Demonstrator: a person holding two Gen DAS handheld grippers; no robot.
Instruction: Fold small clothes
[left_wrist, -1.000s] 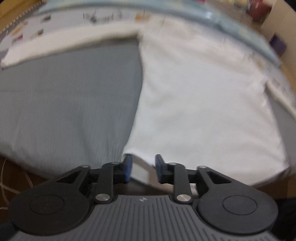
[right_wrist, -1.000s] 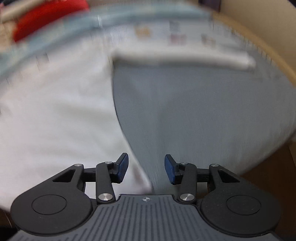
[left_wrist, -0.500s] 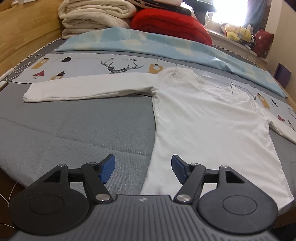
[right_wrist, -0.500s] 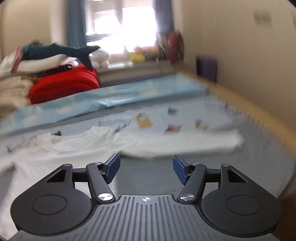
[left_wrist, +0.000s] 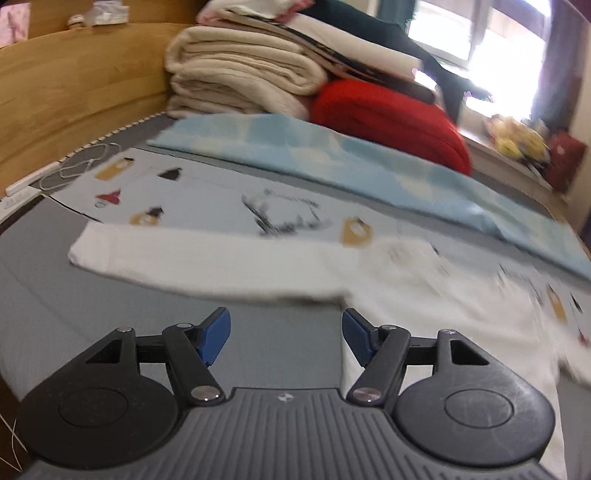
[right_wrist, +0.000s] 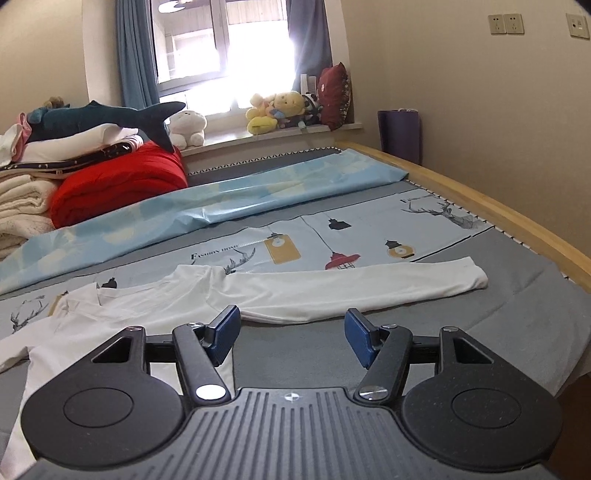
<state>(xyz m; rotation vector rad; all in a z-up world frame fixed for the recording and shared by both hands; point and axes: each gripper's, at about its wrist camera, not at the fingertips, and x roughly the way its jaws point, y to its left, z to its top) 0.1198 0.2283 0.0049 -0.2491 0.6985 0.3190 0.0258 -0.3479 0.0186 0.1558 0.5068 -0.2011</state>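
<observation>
- Readable print on the patterned sheet (right_wrist: 369, 236): "FASHION HOME", beside lantern and antler motifs.
- White long-sleeved shirt (right_wrist: 155, 306) lies flat on the grey bed (right_wrist: 517, 295), both sleeves spread sideways; bare grey mattress lies in front of each sleeve.
- Wooden bed rail (right_wrist: 480, 206) bounds the far side.
- Left tool (left_wrist: 286, 334): jaws apart, just opened, nothing between them.
- Right tool (right_wrist: 291, 336): jaws apart, just opened, empty.

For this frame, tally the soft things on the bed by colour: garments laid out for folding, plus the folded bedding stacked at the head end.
White long-sleeved shirt, spread flat, both sleeves out: 1
Red folded blanket: 1
Cream folded blankets, stacked, layers hard to separate: 1 pile
Light blue patterned cover, laid across the bed: 1
Total: 4

Both grippers are open and hold nothing.
</observation>
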